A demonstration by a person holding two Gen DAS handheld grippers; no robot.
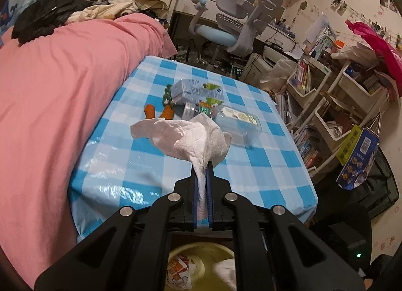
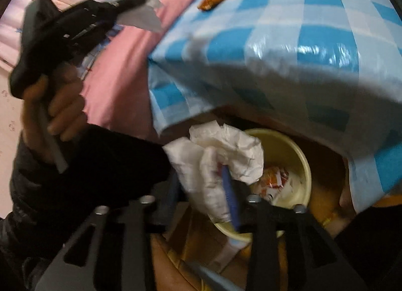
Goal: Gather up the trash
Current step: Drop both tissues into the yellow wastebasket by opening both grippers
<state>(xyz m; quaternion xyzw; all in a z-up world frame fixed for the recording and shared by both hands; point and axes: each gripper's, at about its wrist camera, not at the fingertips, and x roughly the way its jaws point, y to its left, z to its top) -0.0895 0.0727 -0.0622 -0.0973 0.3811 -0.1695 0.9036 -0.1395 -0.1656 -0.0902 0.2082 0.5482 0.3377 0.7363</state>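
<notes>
My left gripper is shut on a white tissue and holds it above the near part of the blue checked table. Further back on the table lie milk cartons, a clear plastic bottle and orange wrappers. Under the table's near edge stands a yellow bin with a red-and-white wrapper inside. My right gripper hangs over the bin's rim, jaws apart, with a crumpled white tissue loosely between them and draped over one blue pad. The view is blurred.
A pink bed runs along the table's left side. A grey and blue desk chair stands behind the table. White shelves full of books and a blue paper bag crowd the right side. A hand holds the left gripper.
</notes>
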